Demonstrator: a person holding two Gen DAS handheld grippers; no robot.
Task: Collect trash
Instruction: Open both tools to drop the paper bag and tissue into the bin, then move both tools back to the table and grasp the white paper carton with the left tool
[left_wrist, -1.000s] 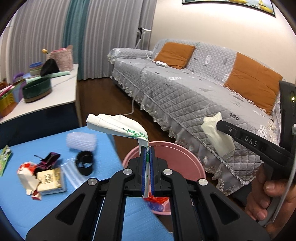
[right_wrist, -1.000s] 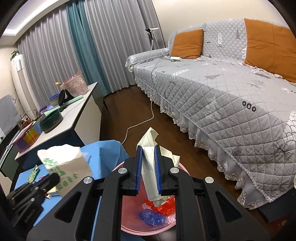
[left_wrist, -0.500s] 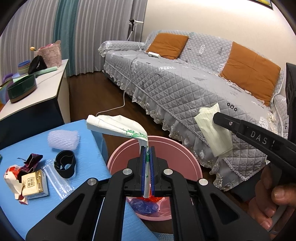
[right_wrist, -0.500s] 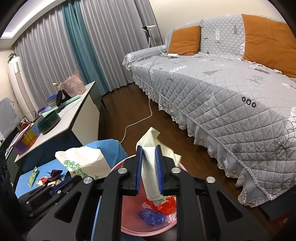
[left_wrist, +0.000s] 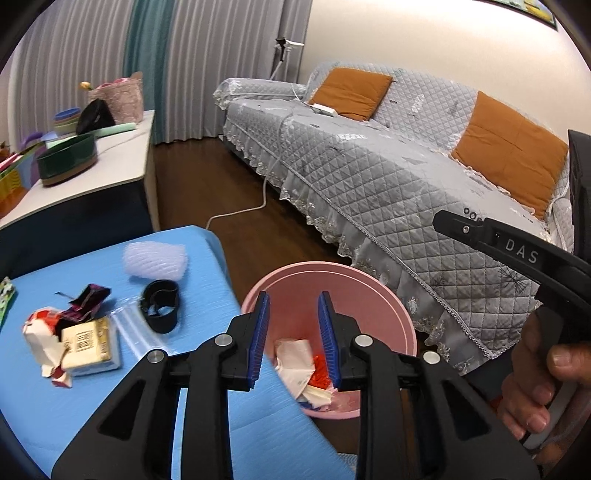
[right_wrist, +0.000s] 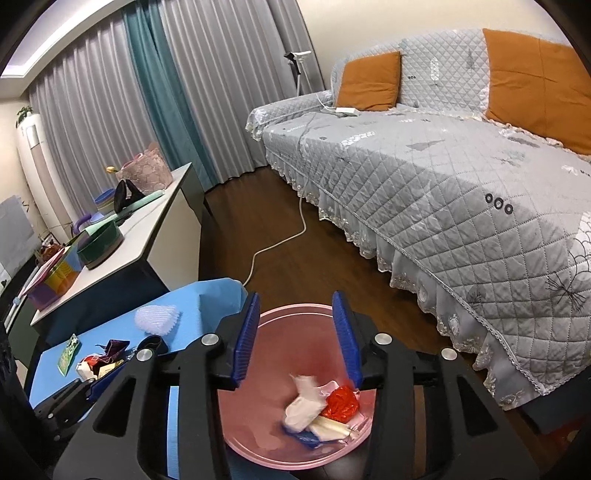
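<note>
Left gripper (left_wrist: 291, 328): above the pink bin (left_wrist: 384, 288); jaws have just been opening and stand apart, nothing between them
Right gripper (right_wrist: 297, 334): also over the bin; jaws have just been opening, spread, empty
Pink bin: on the floor between the blue worktop (left_wrist: 74, 413) and the sofa (left_wrist: 388, 177); holds white paper scraps (right_wrist: 301, 406) and a red wrapper (right_wrist: 341, 402)
Remaining trash (left_wrist: 70, 339): on the worktop, left of the bin; a black band (left_wrist: 159, 304) nearer it
</note>
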